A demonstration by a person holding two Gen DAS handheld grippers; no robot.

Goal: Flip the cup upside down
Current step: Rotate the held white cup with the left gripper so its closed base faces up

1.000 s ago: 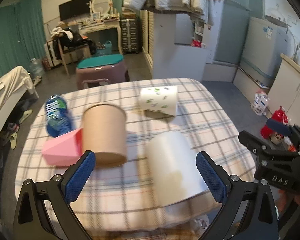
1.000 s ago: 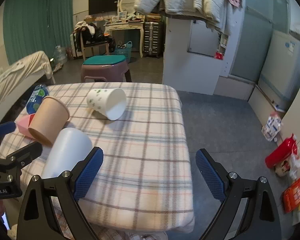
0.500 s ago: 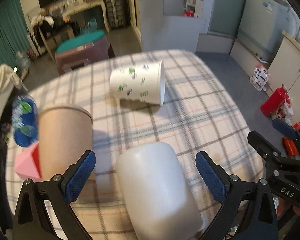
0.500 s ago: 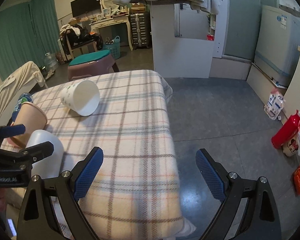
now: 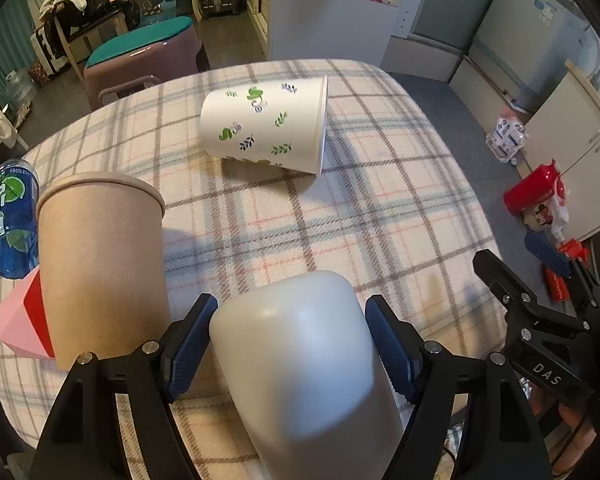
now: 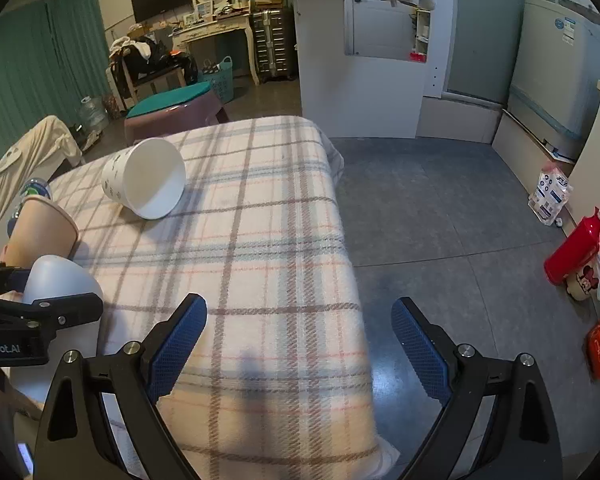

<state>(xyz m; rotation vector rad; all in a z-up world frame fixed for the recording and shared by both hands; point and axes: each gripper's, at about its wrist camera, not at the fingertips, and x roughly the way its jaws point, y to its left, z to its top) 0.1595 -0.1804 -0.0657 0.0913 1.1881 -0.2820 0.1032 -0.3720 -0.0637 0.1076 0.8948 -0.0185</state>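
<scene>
A plain white cup (image 5: 304,364) lies on its side on the plaid table, its closed base pointing away from me. My left gripper (image 5: 290,344) is shut on it, a blue pad on each side of its body. The cup also shows in the right wrist view (image 6: 62,284), at the left edge with the left gripper around it. My right gripper (image 6: 300,348) is open and empty, held over the table's right front edge. A brown paper cup (image 5: 100,264) lies on its side just left of the white cup.
A white cup with green leaf prints (image 5: 266,128) lies on its side at the table's middle. A blue bottle (image 5: 10,224) and a pink box (image 5: 22,324) sit at the left edge. The plaid tablecloth (image 6: 260,240) drops off to the floor on the right.
My left gripper moved forward and closed its pads onto the white cup. My right gripper drifted slightly right and stayed open.
</scene>
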